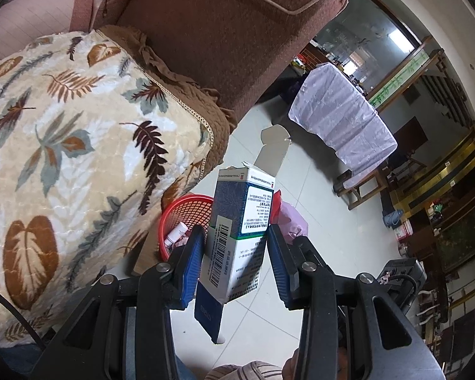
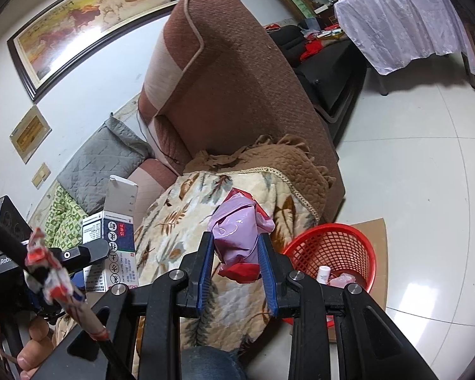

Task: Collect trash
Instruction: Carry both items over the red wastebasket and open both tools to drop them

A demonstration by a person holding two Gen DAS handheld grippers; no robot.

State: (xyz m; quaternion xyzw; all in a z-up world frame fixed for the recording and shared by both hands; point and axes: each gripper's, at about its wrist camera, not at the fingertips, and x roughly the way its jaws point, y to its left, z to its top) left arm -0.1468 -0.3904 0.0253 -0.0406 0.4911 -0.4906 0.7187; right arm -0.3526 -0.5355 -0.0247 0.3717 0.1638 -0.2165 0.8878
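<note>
Left wrist view, we are seeing left gripper [image 1: 236, 255] pinching medicine box [image 1: 237, 234] over tiled floor [image 1: 304, 190], right gripper [image 2: 236, 253] clamping crumpled pink bag [image 2: 237, 231] beside leaf-print blanket [image 2: 180, 221], red basket [image 2: 335, 247] standing on floor.

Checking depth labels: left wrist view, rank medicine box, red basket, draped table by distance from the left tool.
1. Medicine box: held in the left tool.
2. Red basket: on the floor just beyond, lower left.
3. Draped table: across the room, upper right.

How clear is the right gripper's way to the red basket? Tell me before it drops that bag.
Probably yes. The right gripper, jaws shut on the pink bag, hangs beside the red basket, whose open top shows only a small bottle and scraps low inside. Nothing seems to block it.
</note>
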